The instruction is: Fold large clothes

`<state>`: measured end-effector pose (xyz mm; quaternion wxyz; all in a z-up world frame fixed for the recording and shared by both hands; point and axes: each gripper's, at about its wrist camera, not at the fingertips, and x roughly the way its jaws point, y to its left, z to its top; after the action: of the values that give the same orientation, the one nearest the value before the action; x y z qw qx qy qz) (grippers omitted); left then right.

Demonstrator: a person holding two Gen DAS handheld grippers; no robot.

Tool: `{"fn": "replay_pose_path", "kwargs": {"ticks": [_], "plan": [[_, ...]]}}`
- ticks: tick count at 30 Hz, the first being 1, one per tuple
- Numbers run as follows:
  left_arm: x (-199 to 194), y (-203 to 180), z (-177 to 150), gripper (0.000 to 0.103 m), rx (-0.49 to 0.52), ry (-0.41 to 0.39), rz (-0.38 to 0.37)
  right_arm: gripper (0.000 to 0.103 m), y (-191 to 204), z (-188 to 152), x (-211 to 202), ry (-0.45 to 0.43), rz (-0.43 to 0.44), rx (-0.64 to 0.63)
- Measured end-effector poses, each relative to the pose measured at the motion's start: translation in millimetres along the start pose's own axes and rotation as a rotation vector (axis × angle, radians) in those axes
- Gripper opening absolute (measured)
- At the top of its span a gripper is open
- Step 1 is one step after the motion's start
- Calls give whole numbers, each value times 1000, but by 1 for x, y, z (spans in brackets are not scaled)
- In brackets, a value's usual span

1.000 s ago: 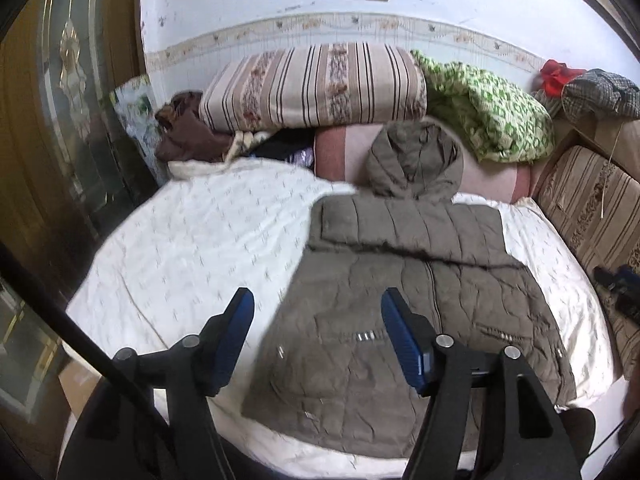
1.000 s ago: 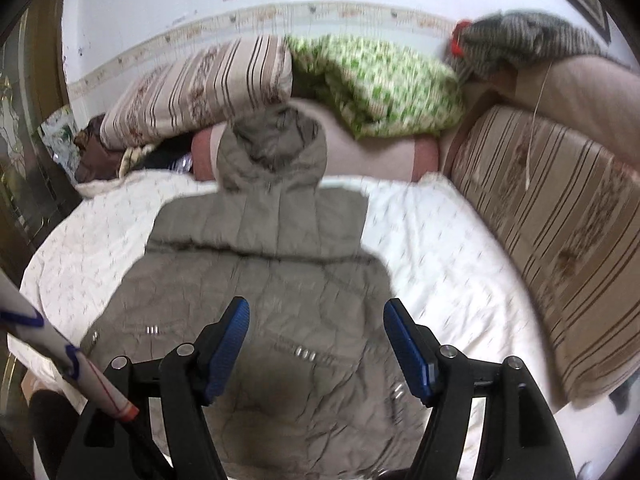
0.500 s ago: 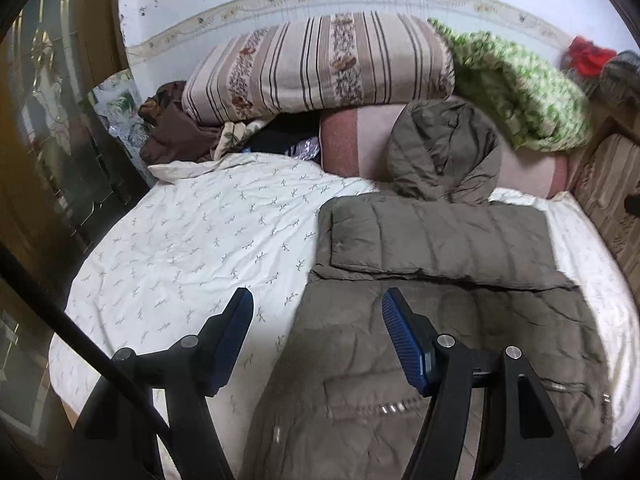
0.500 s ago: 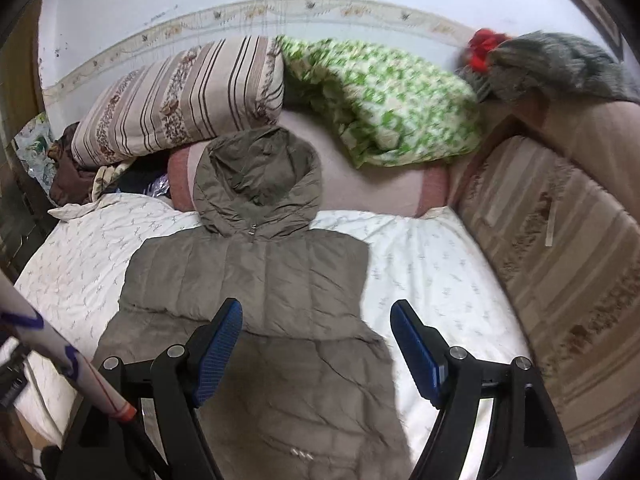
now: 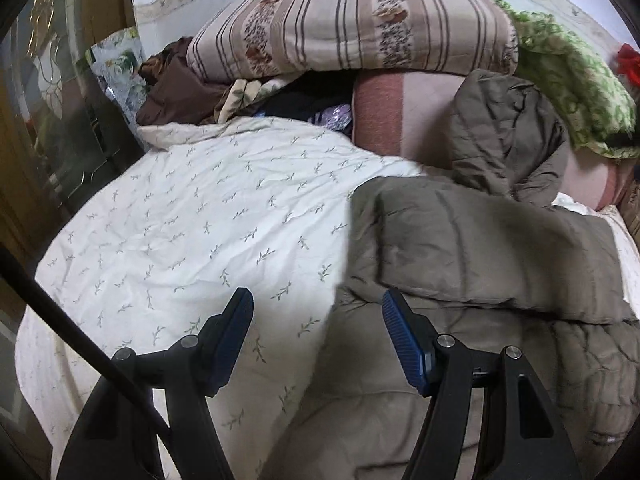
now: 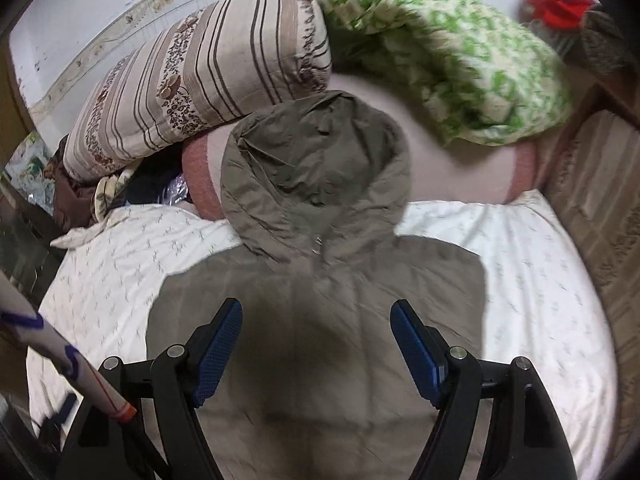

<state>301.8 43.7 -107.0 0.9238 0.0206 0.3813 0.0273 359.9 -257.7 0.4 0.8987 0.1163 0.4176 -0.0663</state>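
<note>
An olive-brown quilted hooded jacket (image 6: 320, 312) lies spread front-down on the white leaf-print quilt (image 5: 208, 232) of a bed, its hood (image 6: 316, 168) propped up against a pink-and-cream bolster (image 5: 384, 116) at the headboard end. From my left tong (image 5: 318, 340), I see both blue-padded jaws spread wide and gripping nothing; they hang over the jacket's left edge, one finger over bare quilt, the other over the folded-in sleeve (image 5: 492, 256) that lies across the upper body of the garment. My right tong (image 6: 316, 344) is likewise released, jaws apart and empty, poised above the jacket's upper back just below the hood. Stacked behind the bolster is a beige striped, flower-patterned folded quilt (image 6: 200, 76), with a green-and-white patterned blanket (image 6: 448, 68) heaped beside it and a crumpled dark brown cloth (image 5: 176, 88) on the far left by the wall. A red item (image 6: 556, 0) sits in the far right corner. A brown striped cushion (image 6: 604, 208) flanks the bed's right side. The right-hand view is blurred.
</note>
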Motion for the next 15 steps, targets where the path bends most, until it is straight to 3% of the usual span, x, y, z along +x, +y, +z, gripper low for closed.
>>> {"fn": "replay_pose_path", "kwargs": {"ticks": [7, 15], "plan": [[37, 13, -16, 66, 8, 78, 3, 81, 39, 58, 64, 2, -10, 10], [50, 19, -18, 66, -13, 117, -19, 85, 58, 123, 125, -15, -2, 147]]}}
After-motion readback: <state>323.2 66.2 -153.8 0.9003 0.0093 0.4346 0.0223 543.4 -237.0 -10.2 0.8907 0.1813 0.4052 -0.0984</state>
